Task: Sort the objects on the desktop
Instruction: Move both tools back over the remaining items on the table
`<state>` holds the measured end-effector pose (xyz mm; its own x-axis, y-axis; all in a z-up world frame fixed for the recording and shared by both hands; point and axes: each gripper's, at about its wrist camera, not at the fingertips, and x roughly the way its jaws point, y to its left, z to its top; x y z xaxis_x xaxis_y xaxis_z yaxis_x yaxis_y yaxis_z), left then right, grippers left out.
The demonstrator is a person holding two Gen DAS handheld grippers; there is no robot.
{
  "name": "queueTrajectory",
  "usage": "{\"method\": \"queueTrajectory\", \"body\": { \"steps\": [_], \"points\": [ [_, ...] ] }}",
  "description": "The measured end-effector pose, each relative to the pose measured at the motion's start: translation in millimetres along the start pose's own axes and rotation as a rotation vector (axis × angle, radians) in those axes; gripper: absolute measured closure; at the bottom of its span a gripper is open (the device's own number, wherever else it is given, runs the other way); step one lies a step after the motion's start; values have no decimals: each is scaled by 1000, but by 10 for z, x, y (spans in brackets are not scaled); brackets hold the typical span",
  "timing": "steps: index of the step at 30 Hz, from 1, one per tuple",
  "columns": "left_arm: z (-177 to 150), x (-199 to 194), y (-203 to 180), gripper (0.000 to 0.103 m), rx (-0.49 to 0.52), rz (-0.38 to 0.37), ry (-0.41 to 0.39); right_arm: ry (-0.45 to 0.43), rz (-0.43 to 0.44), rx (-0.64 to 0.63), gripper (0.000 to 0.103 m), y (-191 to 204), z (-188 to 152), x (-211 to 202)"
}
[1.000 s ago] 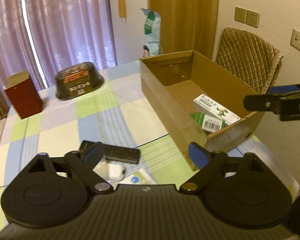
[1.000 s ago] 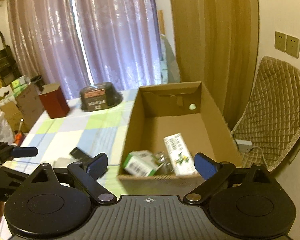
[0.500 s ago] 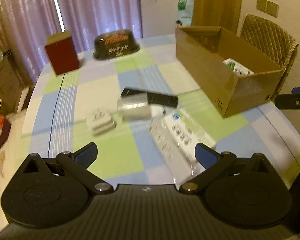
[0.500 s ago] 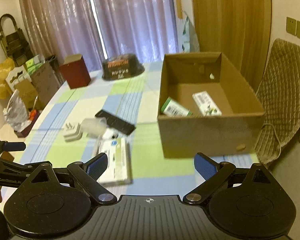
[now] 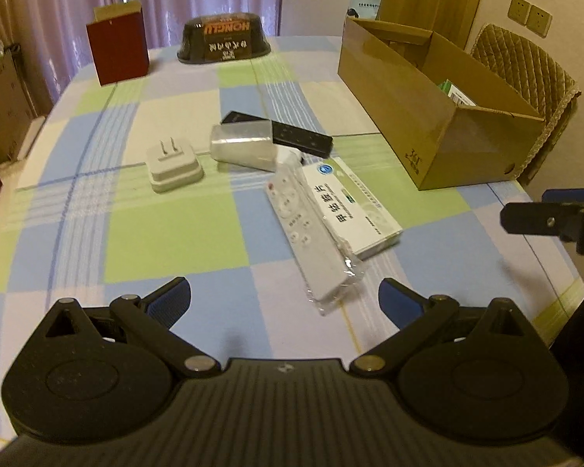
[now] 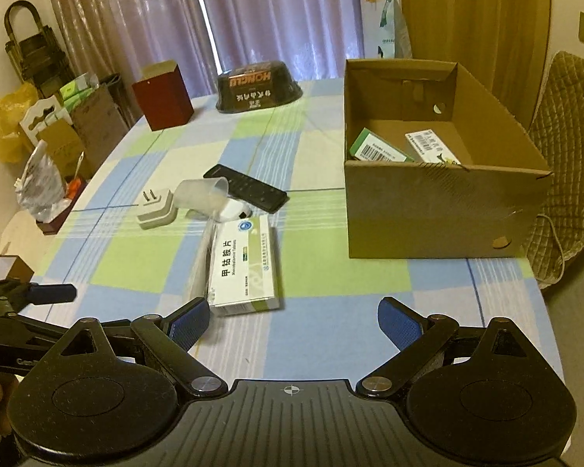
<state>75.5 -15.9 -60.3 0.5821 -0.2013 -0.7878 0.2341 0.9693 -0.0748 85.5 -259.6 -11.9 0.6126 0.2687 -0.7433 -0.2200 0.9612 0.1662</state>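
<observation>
We are holding both grippers low over the near edge of the checked tablecloth [image 5: 167, 233], with nothing between their blue pads. The cardboard box [image 6: 440, 210] is sitting at about one o'clock from the right gripper [image 6: 292, 319], open at the top, with a green carton [image 6: 377, 148] and a white barcoded carton [image 6: 428, 144] lying on its floor. From the left gripper [image 5: 284, 295] the same box is lying at two o'clock, its long axis running away from us.

The white medicine box [image 6: 247, 268] is lying flat just ahead of the right gripper, at eleven o'clock and close to its left pad, its long axis pointing away toward twelve. We are seeing a wrapped white remote [image 5: 311, 229] touching its side; in the left view it is angling from five o'clock up to eleven, its near end just ahead of the left gripper. Beyond these, a black remote [image 5: 288, 134] is lying crosswise, with a clear plastic cup [image 5: 241, 147] tipped on its side against it. A white plug adapter [image 5: 173, 165] is resting at eleven o'clock, prongs pointing away.

Both grippers are standing wide, holding nothing.
</observation>
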Motion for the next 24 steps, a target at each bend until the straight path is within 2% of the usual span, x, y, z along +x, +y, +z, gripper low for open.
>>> {"method": "queueTrajectory", "body": {
  "steps": [3, 5, 14, 19, 24],
  "points": [
    [-6, 92, -42, 10, -8, -19, 14, 13, -6, 5, 7, -37, -9, 58],
    [-1, 166, -58, 17, -20, -28, 29, 22, -8, 4, 7, -52, -15, 101],
    [28, 485, 36, 37, -157, -92, 72, 58, -2, -2, 7, -78, -15, 338],
    [33, 644, 92, 42, -209, -120, 88, 73, 6, -6, 7, -61, 9, 474],
    [46, 785, 105, 43, -201, -121, 108, 84, 7, -8, 7, -51, 18, 582]
  ]
}}
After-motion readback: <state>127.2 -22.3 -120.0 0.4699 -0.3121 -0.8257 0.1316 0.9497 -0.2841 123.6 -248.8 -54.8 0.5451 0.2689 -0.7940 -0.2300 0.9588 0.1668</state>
